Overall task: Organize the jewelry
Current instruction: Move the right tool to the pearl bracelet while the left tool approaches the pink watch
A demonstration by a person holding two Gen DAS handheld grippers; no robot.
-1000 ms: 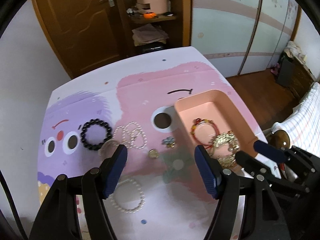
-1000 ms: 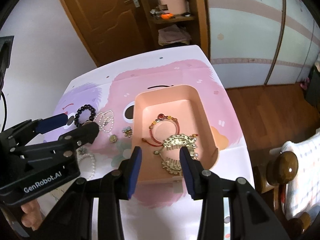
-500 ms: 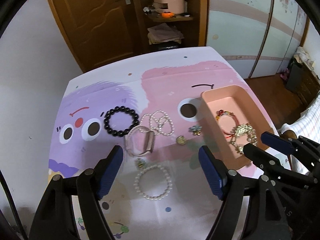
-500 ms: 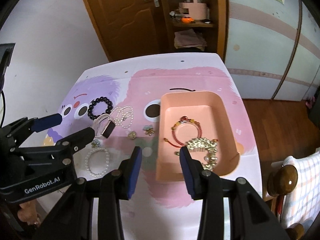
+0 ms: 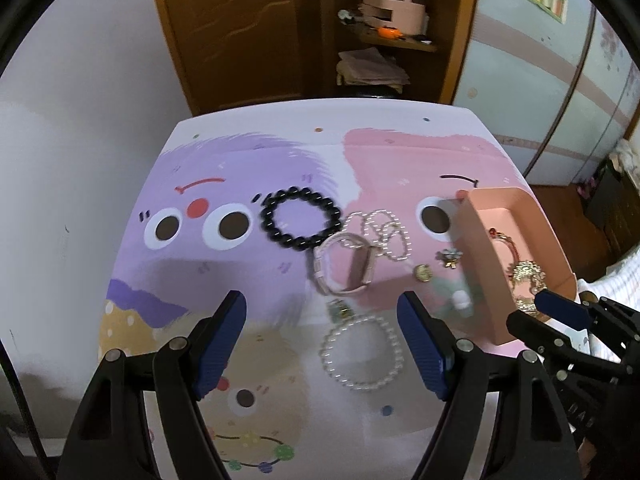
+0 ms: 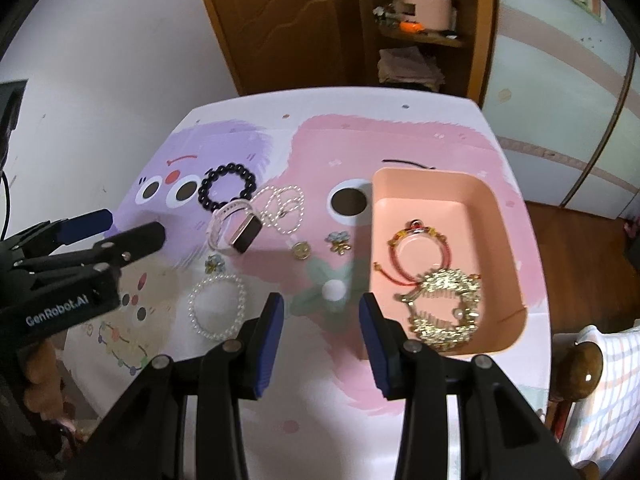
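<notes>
A desk (image 6: 400, 420) covered in a cartoon print of purple and pink faces fills both views, set against a white wall beside a brown wooden door (image 6: 288, 20) and a shelf nook (image 6: 420, 36) holding a pink container. To the right stand pale wardrobe panels (image 6: 560, 80).

The left gripper (image 5: 322, 344) hovers above the near-left part of the desk, its blue-padded fingers (image 5: 222, 340) spread wide with nothing between them. The right gripper (image 6: 322, 322) hangs over the near centre, just left of the tray, its fingers parted and empty.

The pink tray (image 6: 508, 240) sits on the right side of the desk and holds a red cord bracelet (image 6: 420, 252) and a gold ornament (image 6: 448, 308) toward its near end. Left of the tray, loose on the desk, lie a black bead bracelet (image 5: 300, 218), touching or just beside a pale pink watch (image 5: 344, 264), which overlaps a tangled pearl necklace (image 5: 384, 232). Nearer the grippers lies a white pearl bracelet (image 5: 362, 354), with a small green charm (image 5: 340, 311) at its far edge. Between the necklace and the tray sit a gold round charm (image 5: 423, 272) and a small flower brooch (image 5: 450, 258).
</notes>
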